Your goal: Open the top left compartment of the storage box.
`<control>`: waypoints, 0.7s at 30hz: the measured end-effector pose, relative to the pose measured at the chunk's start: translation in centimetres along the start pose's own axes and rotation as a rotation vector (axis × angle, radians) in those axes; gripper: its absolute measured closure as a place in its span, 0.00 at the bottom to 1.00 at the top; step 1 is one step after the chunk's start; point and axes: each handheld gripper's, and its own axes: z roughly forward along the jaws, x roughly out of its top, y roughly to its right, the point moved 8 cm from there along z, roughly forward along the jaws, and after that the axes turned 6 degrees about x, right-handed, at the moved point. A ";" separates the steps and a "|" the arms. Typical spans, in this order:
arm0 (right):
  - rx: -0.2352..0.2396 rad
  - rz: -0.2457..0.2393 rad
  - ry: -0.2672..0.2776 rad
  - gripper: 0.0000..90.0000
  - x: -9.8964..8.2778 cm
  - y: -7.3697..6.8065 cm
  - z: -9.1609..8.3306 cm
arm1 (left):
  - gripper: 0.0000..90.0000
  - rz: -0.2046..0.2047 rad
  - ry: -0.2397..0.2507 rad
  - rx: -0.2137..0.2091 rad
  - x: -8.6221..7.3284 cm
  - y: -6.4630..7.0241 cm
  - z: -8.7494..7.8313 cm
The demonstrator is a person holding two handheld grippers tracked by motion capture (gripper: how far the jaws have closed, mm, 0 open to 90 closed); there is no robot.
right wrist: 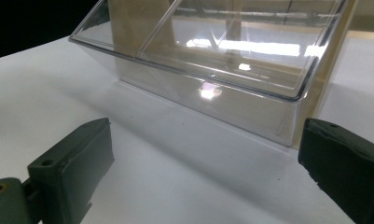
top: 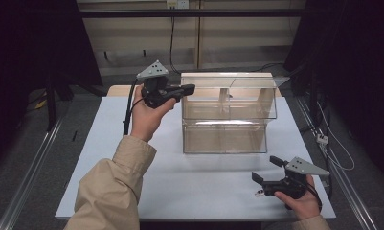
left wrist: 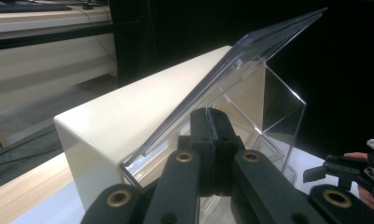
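Note:
A clear plastic box [top: 225,127] with a sloped hinged lid [left wrist: 254,56] stands at the back middle of the white table [top: 180,187]. My left gripper [top: 192,87] is held up at the box's top left corner. Its jaws are shut, and in the left gripper view the gripper [left wrist: 211,116] sits right at the lid's lower edge. I cannot tell whether it pinches the lid. My right gripper [top: 265,168] rests low at the front right with its jaws open and nothing between them. In the right gripper view the gripper [right wrist: 204,126] faces the box [right wrist: 212,56].
A cream panel [left wrist: 128,112] backs the box. A wooden edge [top: 118,90] shows behind the white table. Cables [top: 333,143] trail off the table's right side, and metal rails [top: 31,163] run along the floor. My right gripper [left wrist: 321,168] shows far off in the left gripper view.

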 end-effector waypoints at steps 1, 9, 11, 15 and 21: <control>0.015 0.000 -0.021 0.06 -0.2 0.0 0.0 | 1.00 0.000 0.000 0.000 0.0 0.0 0.0; 0.081 -0.021 -0.141 0.20 -1.5 -0.6 0.2 | 1.00 0.004 0.003 0.002 0.1 0.3 0.1; 0.086 -0.019 -0.145 0.21 -1.6 -0.6 0.2 | 1.00 0.004 0.004 0.000 0.1 0.3 0.1; 0.087 -0.022 -0.154 0.22 -1.8 -0.6 0.1 | 1.00 0.006 0.003 0.003 0.1 0.4 0.1; 0.092 -0.036 -0.182 0.24 -2.3 -0.5 -0.3 | 1.00 0.007 0.004 0.005 0.2 0.4 0.0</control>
